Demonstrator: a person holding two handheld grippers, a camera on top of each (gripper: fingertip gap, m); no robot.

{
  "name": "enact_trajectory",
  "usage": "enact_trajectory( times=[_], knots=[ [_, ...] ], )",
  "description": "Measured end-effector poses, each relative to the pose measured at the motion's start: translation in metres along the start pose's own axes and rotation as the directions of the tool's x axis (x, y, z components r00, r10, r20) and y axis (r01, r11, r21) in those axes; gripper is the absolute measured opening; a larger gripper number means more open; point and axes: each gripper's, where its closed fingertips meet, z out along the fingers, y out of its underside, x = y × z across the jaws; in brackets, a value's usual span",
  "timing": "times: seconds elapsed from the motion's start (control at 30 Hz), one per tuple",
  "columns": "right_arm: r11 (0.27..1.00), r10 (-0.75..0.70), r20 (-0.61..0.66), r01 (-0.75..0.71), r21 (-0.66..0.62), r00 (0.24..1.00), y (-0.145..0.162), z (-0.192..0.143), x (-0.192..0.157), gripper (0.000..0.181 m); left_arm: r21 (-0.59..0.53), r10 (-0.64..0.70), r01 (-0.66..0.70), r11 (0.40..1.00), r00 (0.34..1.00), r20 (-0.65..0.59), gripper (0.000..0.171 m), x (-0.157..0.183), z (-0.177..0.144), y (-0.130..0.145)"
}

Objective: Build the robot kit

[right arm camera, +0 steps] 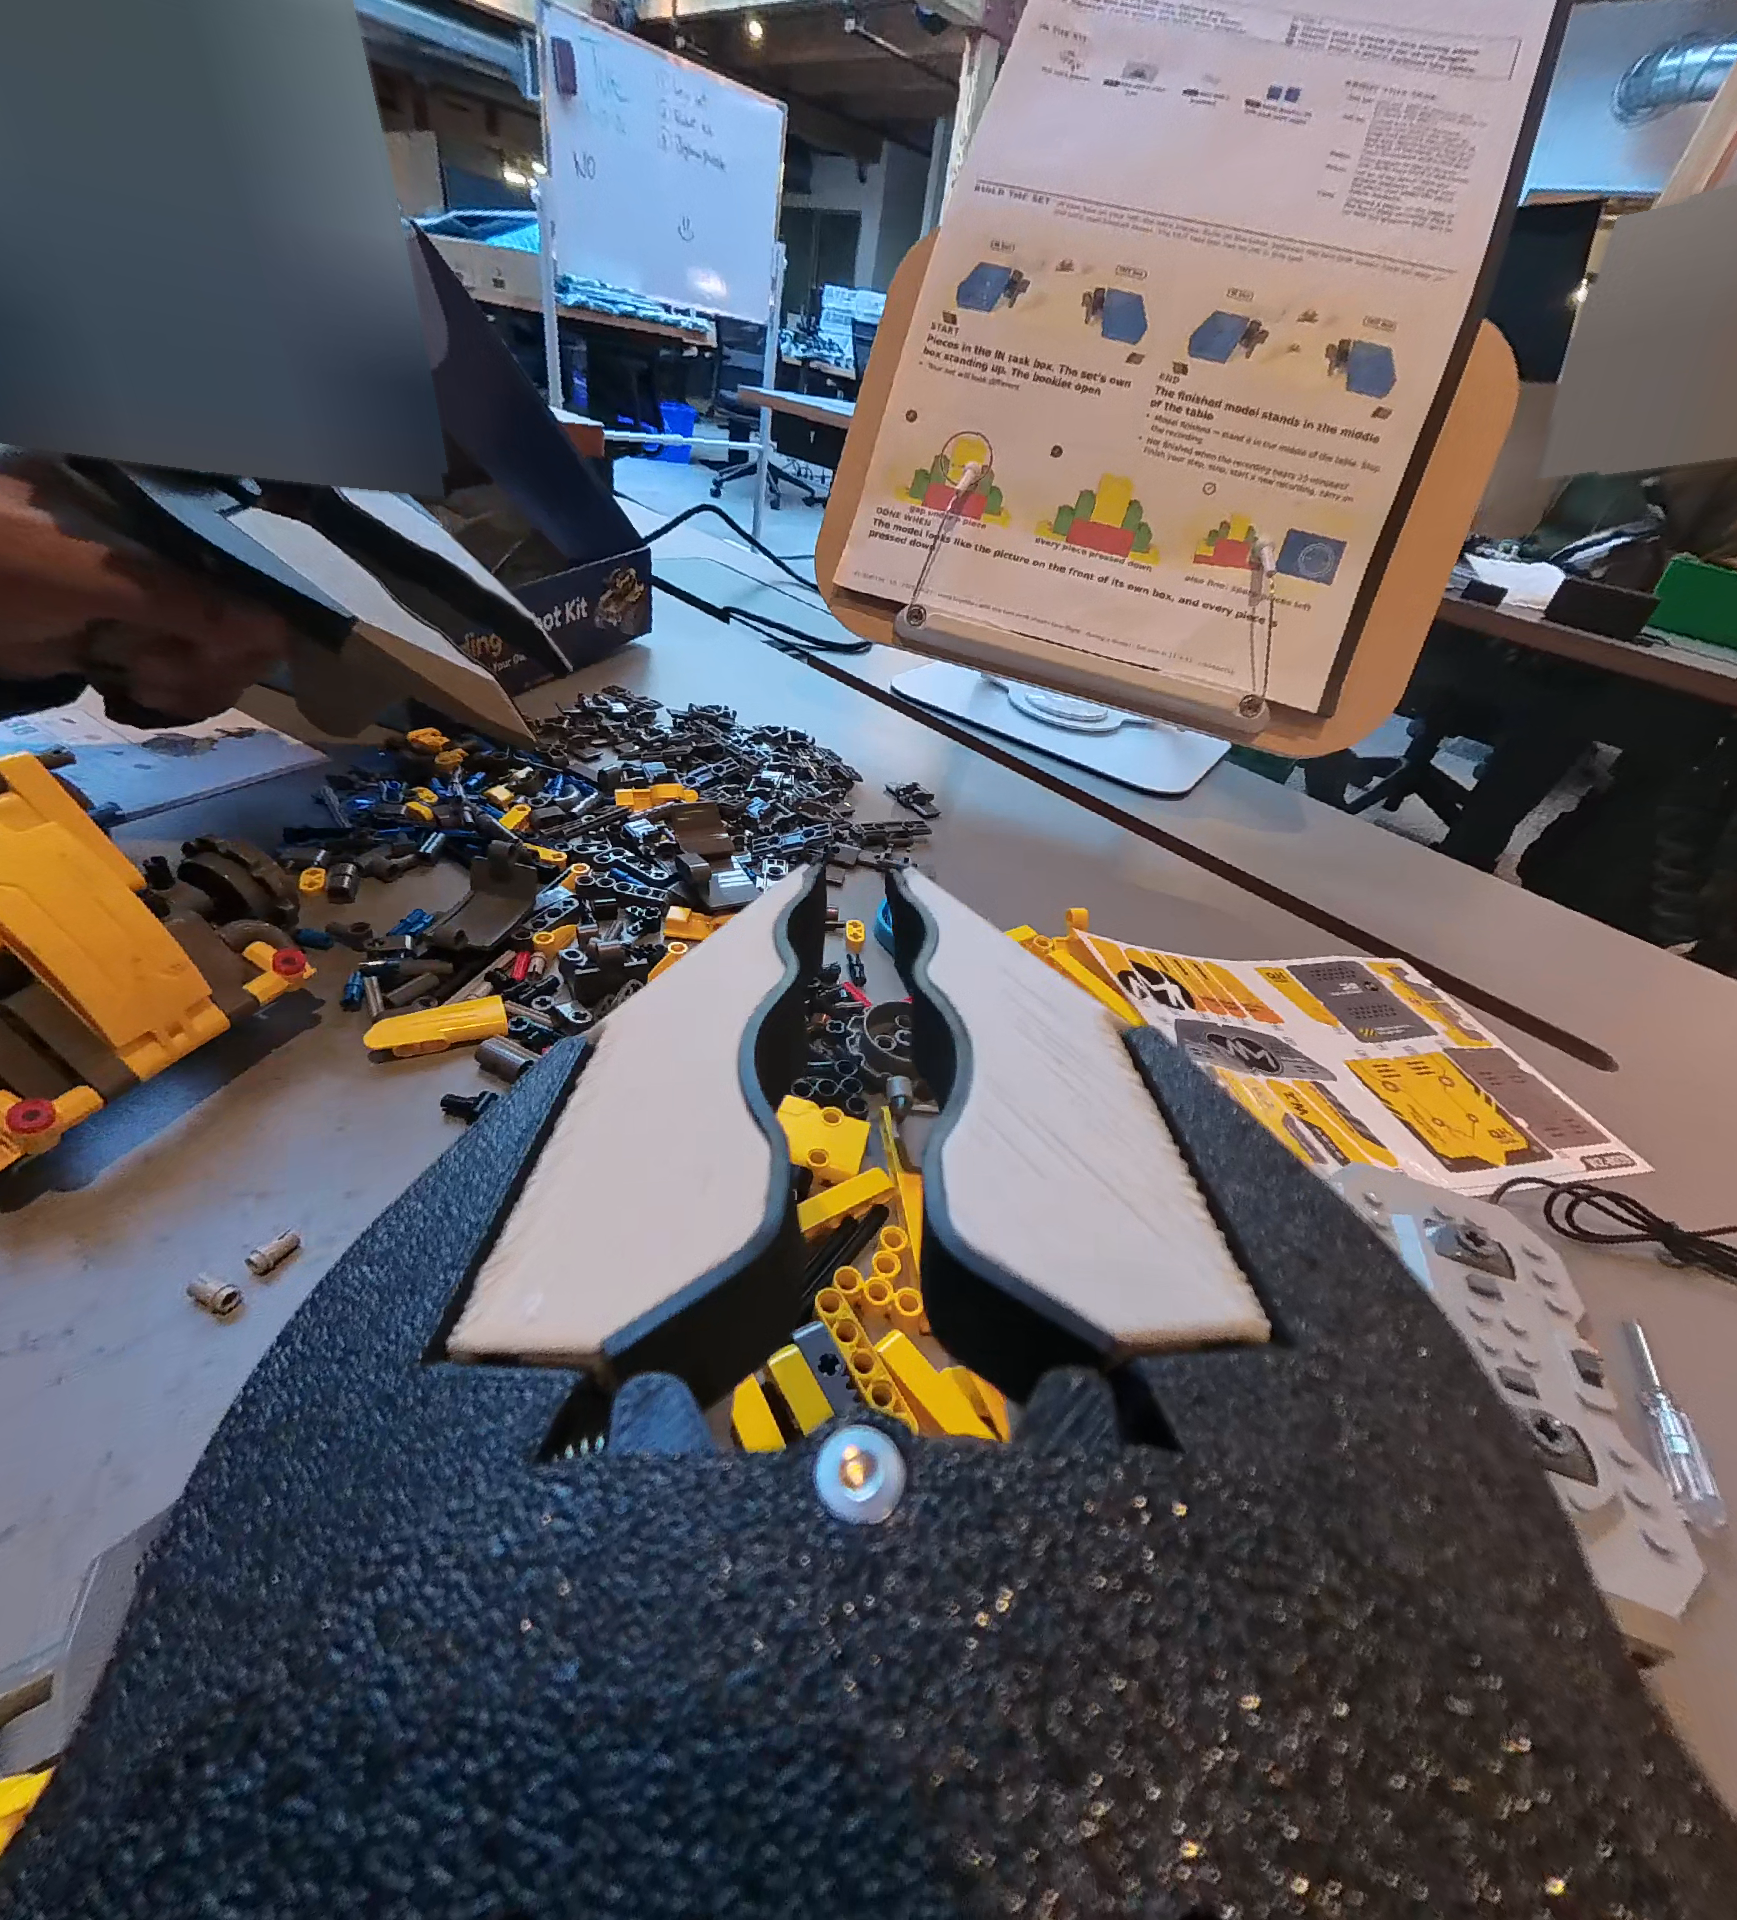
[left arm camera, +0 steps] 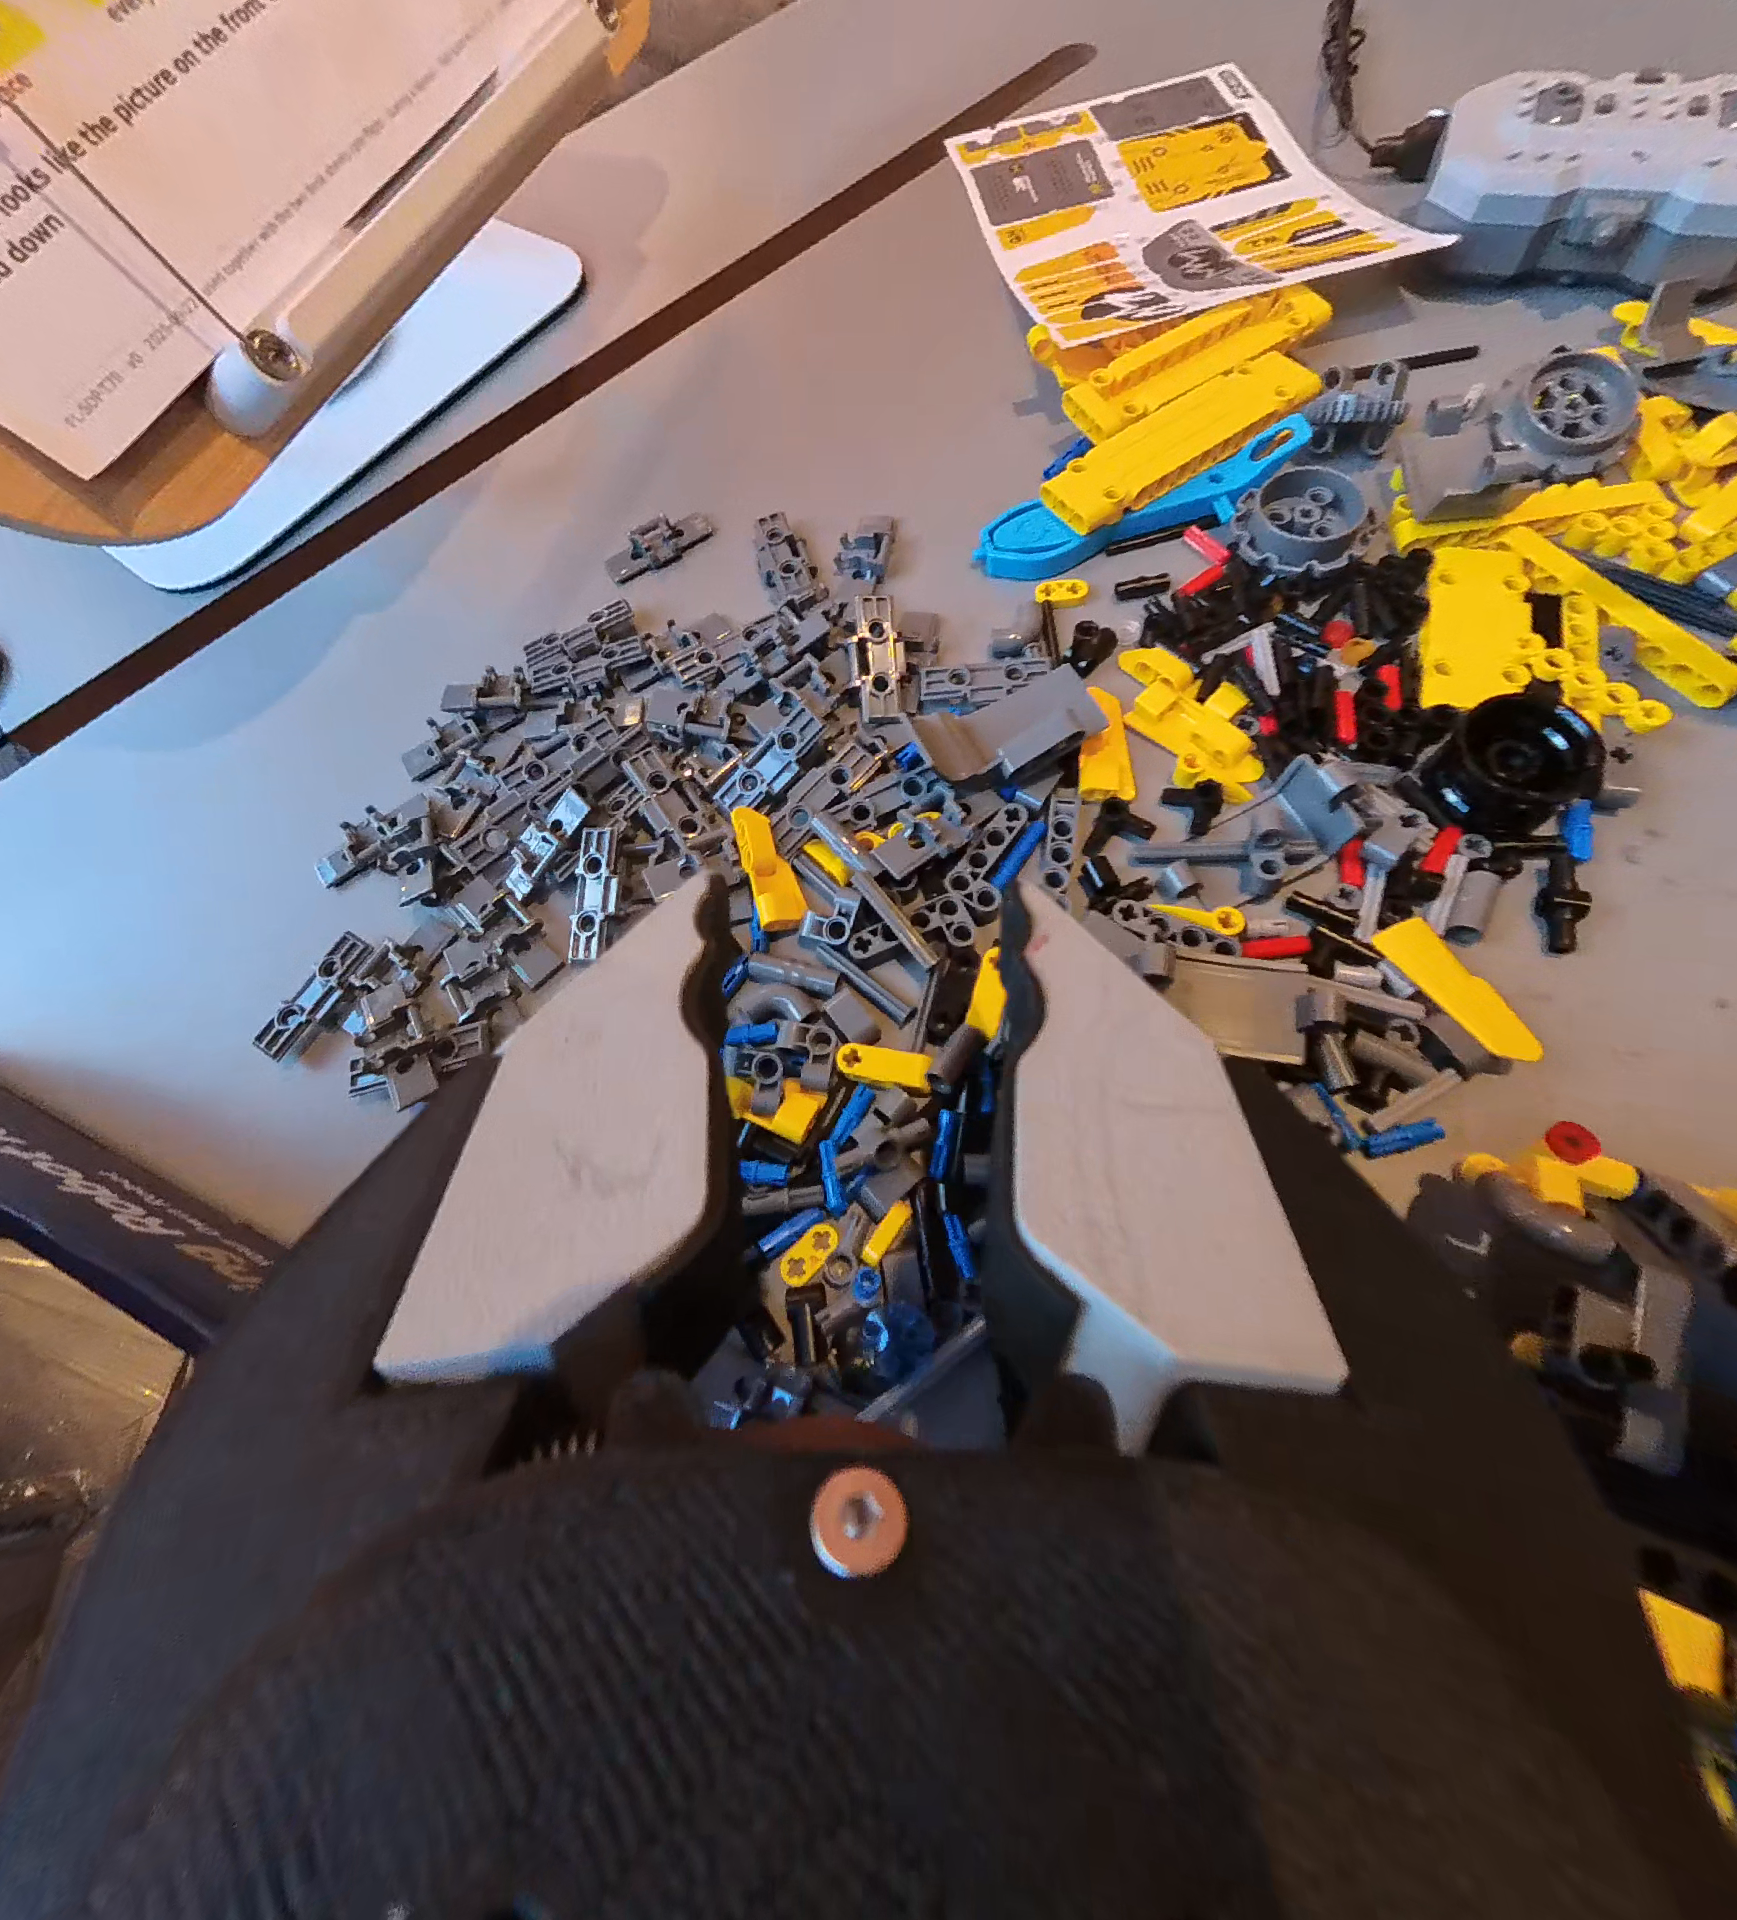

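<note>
My left gripper [left arm camera: 864, 904] is open and empty. It hovers low over a mixed pile of small blue, grey, yellow and black building pieces [left arm camera: 843, 1091]. A heap of dark grey track links [left arm camera: 583, 810] lies just left of its fingers. The left gripper also shows in the right wrist view [right arm camera: 407, 644], held by a hand above the same pile [right arm camera: 573, 831]. My right gripper [right arm camera: 853, 883] has its fingertips a narrow gap apart and holds nothing. It hangs above yellow beams [right arm camera: 864, 1299] and a grey wheel hub [right arm camera: 890, 1039].
A part-built yellow model [right arm camera: 64, 935] stands left. A sticker sheet [right arm camera: 1363, 1060], a grey battery box [right arm camera: 1529, 1351], a cable [right arm camera: 1674, 1236] and a clear-handled tool [right arm camera: 1674, 1444] lie right. A document stand [right arm camera: 1155, 364] and a dark blue box [right arm camera: 573, 582] are at the back. Spacing between my two grippers at the tips: around 20 cm.
</note>
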Motion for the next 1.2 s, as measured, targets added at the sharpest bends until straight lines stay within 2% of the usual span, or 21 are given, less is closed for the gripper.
enact_trajectory(
  times=[0.2, 0.4, 0.53, 0.73, 1.03, 1.2],
  knots=[
    [1.0, 0.001, 0.002, -0.001, -0.006, 1.0, 0.002, 0.001, -0.001, 0.011, -0.034, -0.003, 0.002, 0.999, 0.999, -0.047, 0.051, 0.012, 0.004, 0.006],
    [1.0, 0.006, -0.005, -0.006, -0.016, 1.0, 0.004, 0.001, 0.002, 0.011, -0.035, 0.015, -0.016, 0.999, 0.999, -0.031, 0.051, 0.011, 0.003, 0.007],
    [1.0, 0.001, -0.01, -0.001, -0.026, 1.0, 0.006, 0.001, 0.002, 0.011, -0.031, -0.007, 0.005, 1.0, 0.998, -0.066, 0.051, 0.016, 0.002, 0.005],
    [0.998, -0.005, -0.032, 0.003, -0.065, 0.999, 0.014, 0.002, 0.008, 0.009, -0.079, -0.01, 0.002, 0.997, 0.995, -0.101, 0.051, 0.025, 0.005, 0.013],
    [0.994, -0.031, -0.007, 0.03, -0.102, 1.0, 0.022, 0.006, 0.002, 0.008, -0.119, -0.039, 0.029, 0.993, 0.996, -0.084, 0.059, 0.021, 0.009, 0.021],
    [0.994, -0.028, -0.007, 0.027, -0.103, 1.0, 0.022, 0.006, 0.002, 0.008, -0.093, -0.074, 0.068, 0.993, 0.995, -0.065, 0.06, 0.014, 0.006, 0.016]
  ],
)
